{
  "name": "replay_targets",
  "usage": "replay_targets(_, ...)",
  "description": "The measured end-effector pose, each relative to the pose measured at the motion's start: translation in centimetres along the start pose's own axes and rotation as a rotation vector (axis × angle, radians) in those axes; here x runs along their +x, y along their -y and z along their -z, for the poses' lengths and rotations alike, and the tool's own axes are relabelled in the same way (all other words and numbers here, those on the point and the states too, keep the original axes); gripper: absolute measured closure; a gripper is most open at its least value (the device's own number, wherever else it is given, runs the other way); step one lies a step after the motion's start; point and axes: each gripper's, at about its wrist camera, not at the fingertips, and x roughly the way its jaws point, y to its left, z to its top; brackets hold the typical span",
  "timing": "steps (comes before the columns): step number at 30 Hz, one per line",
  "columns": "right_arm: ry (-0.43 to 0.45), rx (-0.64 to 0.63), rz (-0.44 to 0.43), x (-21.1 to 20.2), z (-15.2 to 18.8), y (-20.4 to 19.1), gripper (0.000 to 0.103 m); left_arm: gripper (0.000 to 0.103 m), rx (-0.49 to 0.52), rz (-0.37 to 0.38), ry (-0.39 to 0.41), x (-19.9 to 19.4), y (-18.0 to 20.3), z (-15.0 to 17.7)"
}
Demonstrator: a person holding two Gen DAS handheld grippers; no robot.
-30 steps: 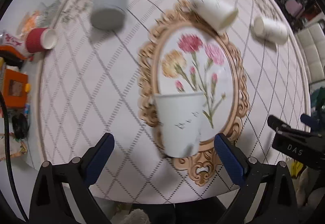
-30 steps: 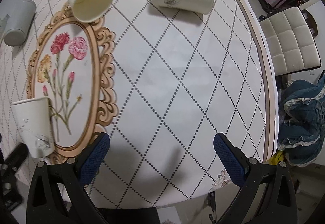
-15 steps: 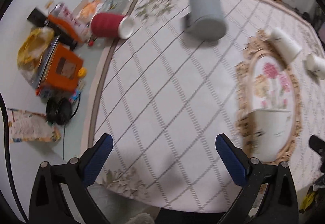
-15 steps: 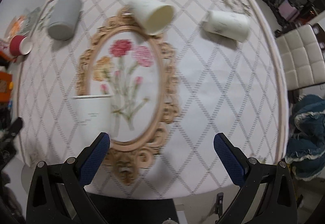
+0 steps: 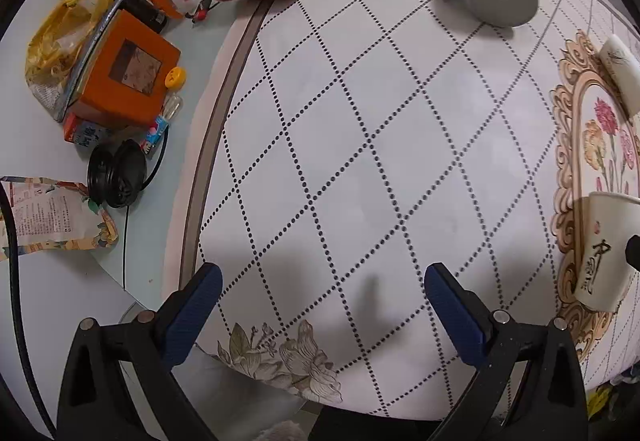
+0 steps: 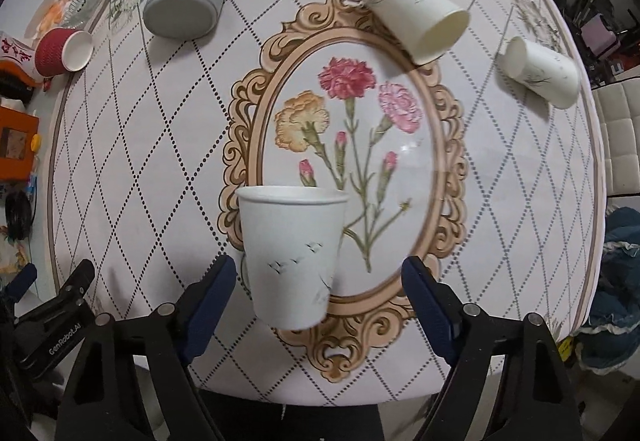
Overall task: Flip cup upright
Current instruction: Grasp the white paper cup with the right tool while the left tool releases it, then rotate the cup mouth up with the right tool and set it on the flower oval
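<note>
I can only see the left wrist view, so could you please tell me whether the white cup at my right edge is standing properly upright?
Observer: Yes. The right wrist view shows the white cup whole, mouth up, on the near edge of the oval frame print.
Operator: Is the right gripper clamped on it?
Observer: No, the right gripper is open, with a finger on either side of the cup.
Operator: Are any cups lying down outside my view?
Observer: Yes, a second white cup lies on its side at the far right.

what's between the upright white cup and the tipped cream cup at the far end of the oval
Only the printed carnations on the tablecloth lie between the upright white cup and the tipped cream cup; no object stands there, as the right wrist view shows.
</note>
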Motion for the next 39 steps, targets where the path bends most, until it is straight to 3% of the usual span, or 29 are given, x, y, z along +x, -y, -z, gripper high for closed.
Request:
replay_targets(6, -0.056, 0.008, -0.030, 2.3, -1.0, -0.9, 0.023, 0.000, -0.005, 0.009, -0.034, 1.1, -0.3, -0.7)
replay_targets(9, -0.097, 0.008, -0.042, 3.4, -1.2, -1.3, 0.038, 0.000, -0.005, 0.025, -0.051, 1.4, -0.2, -1.1)
replay_targets(20, -0.057, 0.013, -0.061, 2.7, -1.2, -1.7, 0.040, 0.000, 0.035, 0.066, -0.065, 1.7, 0.3, -1.8)
replay_targets(25, 0.082, 0.036, -0.148, 0.1, -0.9, -1.2, 0.040, 0.000, 0.030, 0.097, -0.113, 2.2, 0.0, -2.4)
replay_targets(30, 0.288, 0.054, -0.179, -1.8, -1.5, -1.1, 0.040, 0.000, 0.024, 0.136, -0.164, 3.2, 0.0, -3.6)
replay_targets(34, 0.439, 0.073, -0.164, -2.0, -3.4, -1.8, 0.040, 0.000, 0.037, 0.124, -0.143, 3.6, 0.3, -4.7)
replay_targets(39, 0.614, 0.096, -0.077, -1.0, -3.7, -2.9, 0.040, 0.000, 0.066, 0.097, -0.102, 3.8, 1.3, -5.7)
